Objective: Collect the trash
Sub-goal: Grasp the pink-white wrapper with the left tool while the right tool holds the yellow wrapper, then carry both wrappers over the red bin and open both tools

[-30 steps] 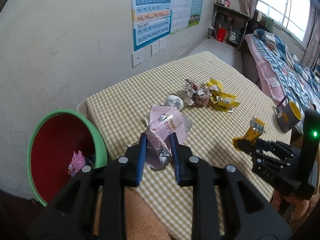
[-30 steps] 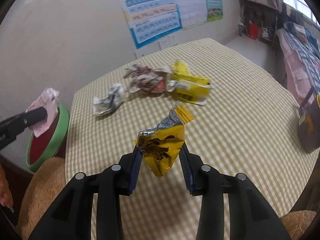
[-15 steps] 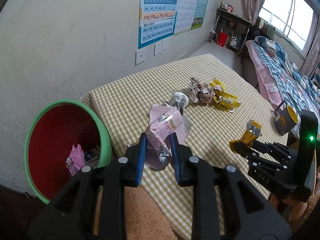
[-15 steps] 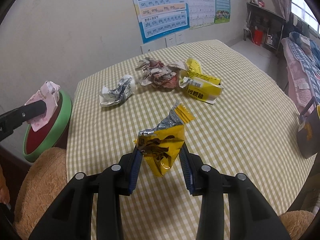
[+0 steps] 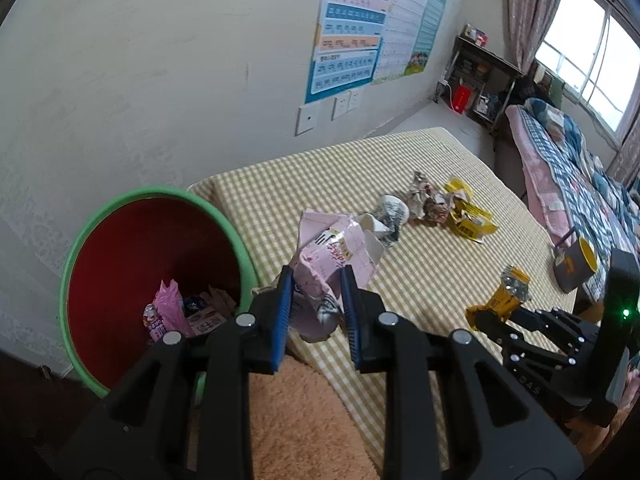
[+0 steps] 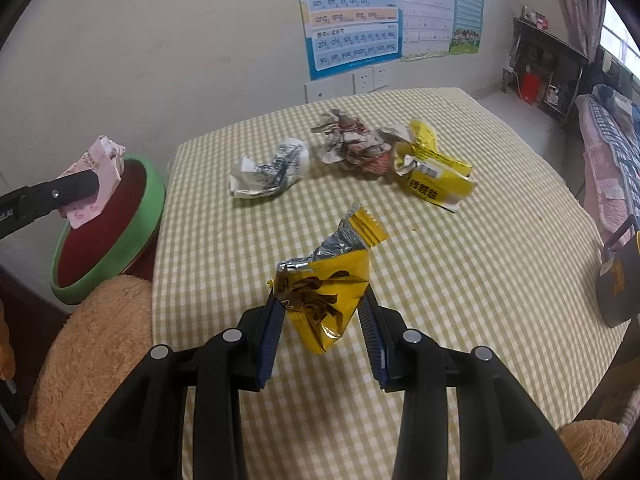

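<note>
Two grippers each clamp a piece of trash. The left gripper [image 5: 316,300] squeezes a pink wrapper [image 5: 336,252] at lower centre of its view, just beside the bin [image 5: 80,240] at lower left. The right gripper [image 6: 322,320] pinches a yellow packet [image 6: 320,292] above the checked worktop [image 6: 480,272]. Three more scraps lie farther back: a white wrapper [image 6: 268,172], crumpled paper [image 6: 348,142] and a yellow box [image 6: 434,176].

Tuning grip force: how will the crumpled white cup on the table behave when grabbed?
The crumpled white cup is already crushed flat, so it probably yields further and weighs little. Lying on its side on the checked tablecloth, it could scoot or roll when nudged.
</note>
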`<state>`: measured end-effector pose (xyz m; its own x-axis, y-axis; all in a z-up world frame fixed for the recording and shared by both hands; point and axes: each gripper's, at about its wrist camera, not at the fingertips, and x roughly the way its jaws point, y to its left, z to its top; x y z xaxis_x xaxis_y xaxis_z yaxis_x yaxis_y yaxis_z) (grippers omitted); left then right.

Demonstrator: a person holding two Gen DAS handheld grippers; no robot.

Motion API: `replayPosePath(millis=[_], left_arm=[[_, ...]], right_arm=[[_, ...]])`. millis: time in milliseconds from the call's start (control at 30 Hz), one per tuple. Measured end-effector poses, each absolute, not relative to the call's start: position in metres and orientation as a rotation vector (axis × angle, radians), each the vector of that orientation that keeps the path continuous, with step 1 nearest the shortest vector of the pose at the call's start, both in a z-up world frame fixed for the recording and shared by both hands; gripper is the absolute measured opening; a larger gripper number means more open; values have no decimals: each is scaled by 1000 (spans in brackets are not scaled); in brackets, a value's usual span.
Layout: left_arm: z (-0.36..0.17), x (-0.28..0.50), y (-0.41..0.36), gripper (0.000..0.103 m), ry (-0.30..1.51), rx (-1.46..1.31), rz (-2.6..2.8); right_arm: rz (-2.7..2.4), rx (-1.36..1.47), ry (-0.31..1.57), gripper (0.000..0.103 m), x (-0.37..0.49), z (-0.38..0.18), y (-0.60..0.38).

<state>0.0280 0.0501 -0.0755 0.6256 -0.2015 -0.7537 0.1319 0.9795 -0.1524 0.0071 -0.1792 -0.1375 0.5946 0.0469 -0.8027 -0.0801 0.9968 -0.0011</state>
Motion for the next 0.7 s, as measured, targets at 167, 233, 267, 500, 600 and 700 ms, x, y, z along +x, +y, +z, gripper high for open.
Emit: replayPosePath(millis=[167, 233, 267, 500, 600, 700], left_arm=[[-75, 27, 62, 23, 869, -107, -176], [-74, 26, 65, 23, 866, -113, -170], [-75, 26, 67, 23, 865, -114, -168], [-72, 25, 96, 23, 845, -116, -88], [-73, 24, 112, 23, 839, -127, -51], [-77, 23, 129, 23, 843, -150, -19]], right_arm=[[93, -40, 934, 36, 5, -135, -171], [102, -47, 933, 36, 4, -133, -167], [106, -49, 932, 36, 3, -133, -165], [136, -41, 905, 36, 11, -114, -150], [182, -28, 891, 37, 18, -104, -135], [213, -53, 878, 37, 21, -99, -117]])
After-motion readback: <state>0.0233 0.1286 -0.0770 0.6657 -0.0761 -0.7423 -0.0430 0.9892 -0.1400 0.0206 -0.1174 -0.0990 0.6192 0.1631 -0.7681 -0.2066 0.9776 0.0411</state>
